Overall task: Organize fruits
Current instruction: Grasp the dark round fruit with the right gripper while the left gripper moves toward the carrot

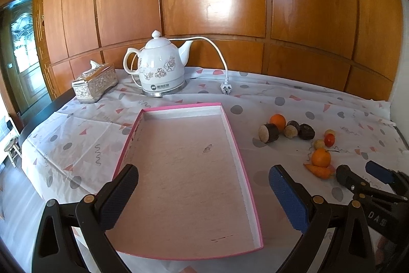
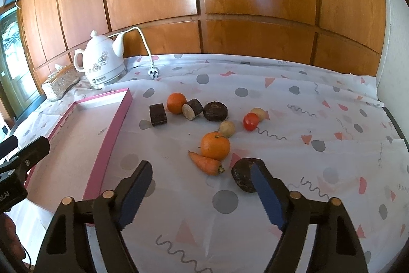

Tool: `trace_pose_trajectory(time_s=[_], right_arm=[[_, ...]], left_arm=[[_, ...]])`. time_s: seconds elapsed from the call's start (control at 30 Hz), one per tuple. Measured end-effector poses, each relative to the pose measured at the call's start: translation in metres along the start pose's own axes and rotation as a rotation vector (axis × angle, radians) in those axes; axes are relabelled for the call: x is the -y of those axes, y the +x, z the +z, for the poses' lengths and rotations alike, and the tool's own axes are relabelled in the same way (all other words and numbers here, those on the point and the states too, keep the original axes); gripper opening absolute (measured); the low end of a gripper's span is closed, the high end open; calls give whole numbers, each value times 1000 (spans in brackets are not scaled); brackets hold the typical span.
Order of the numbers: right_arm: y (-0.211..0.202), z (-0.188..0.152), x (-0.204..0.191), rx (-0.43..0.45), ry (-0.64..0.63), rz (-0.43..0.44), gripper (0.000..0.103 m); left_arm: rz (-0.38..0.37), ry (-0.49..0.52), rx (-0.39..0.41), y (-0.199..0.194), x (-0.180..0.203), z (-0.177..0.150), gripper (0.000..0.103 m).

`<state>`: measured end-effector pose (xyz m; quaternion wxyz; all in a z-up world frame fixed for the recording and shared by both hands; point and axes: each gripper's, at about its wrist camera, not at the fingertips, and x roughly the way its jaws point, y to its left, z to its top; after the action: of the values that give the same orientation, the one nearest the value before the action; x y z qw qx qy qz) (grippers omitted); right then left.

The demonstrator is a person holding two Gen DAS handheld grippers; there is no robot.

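The left claw point(image 1: 203, 192) hangs wide over the near end of the pink tray point(image 1: 231, 128), holding nothing. The right claw point(image 2: 202, 184) is wide too, poised above the cloth-covered surface point(image 2: 319, 170); a dark lump point(image 2: 241, 175) lies just behind its right finger.

The fruit sits on the surface at 3 o'clock from the tray, none of it inside. In the right wrist view, a carrot point(image 2: 205, 163) lies at 12 o'clock from the right claw, touching an orange point(image 2: 215, 145). Further out are a pale ball point(image 2: 227, 129), a tomato point(image 2: 250, 121) and a second pale ball point(image 2: 258, 113). At 11 o'clock runs a row: dark block point(image 2: 158, 114), second orange point(image 2: 176, 102), cut log point(image 2: 192, 109), dark disc point(image 2: 215, 110).

At 12 o'clock from the tray stand a kettle point(image 1: 161, 67) and its plug point(image 1: 226, 88), a tissue box point(image 1: 94, 82) to its left.
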<state>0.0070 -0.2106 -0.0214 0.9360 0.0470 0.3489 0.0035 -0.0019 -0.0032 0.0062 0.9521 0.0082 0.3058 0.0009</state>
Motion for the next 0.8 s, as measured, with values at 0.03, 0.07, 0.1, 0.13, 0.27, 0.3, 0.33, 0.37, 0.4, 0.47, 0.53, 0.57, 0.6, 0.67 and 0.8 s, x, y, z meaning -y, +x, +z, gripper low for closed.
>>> trace_pose_trajectory(time_s=[0.03, 0.07, 0.1, 0.13, 0.27, 0.3, 0.33, 0.37, 0.4, 0.47, 0.53, 0.57, 0.6, 0.67, 0.8], right_arm=[[0, 0, 2, -3, 6, 5, 78], [1, 0, 5, -8, 15, 8, 76], [1, 1, 6, -10, 16, 5, 74], [1, 1, 7, -11, 14, -2, 71], [2, 2, 13, -18, 4, 3, 61], [2, 2, 16, -22, 5, 10, 61], [2, 2, 19, -25, 5, 16, 60], [4, 2, 21, -33, 2, 21, 59], [5, 3, 24, -45, 0, 29, 57], [7, 3, 30, -64, -1, 41, 51], [10, 3, 36, -86, 0, 53, 50], [11, 3, 38, -96, 2, 62, 50], [14, 3, 43, -116, 3, 76, 50], [17, 2, 51, -141, 7, 75, 50], [18, -3, 73, -165, 31, 56, 50]], left_arm=[[-1, 2, 0, 0, 1, 0, 103], [-4, 4, -1, 0, 1, 1, 103], [-6, 7, -1, 0, 2, 1, 103], [-8, 9, -2, 0, 3, 1, 103], [-18, 18, -6, 2, 6, 1, 103], [-21, 23, -8, 3, 7, 1, 103], [-25, 28, -10, 4, 9, 1, 103], [-28, 31, -11, 4, 10, 1, 103], [-33, 36, -12, 5, 11, 1, 103], [-41, 45, -16, 6, 14, 1, 103], [-62, 54, -23, 8, 16, 1, 103], [-77, 61, -31, 10, 18, 1, 103], [-94, 66, -38, 12, 20, 1, 103], [-178, 64, -70, 17, 24, 2, 103], [-374, 62, -150, 28, 35, 1, 103]])
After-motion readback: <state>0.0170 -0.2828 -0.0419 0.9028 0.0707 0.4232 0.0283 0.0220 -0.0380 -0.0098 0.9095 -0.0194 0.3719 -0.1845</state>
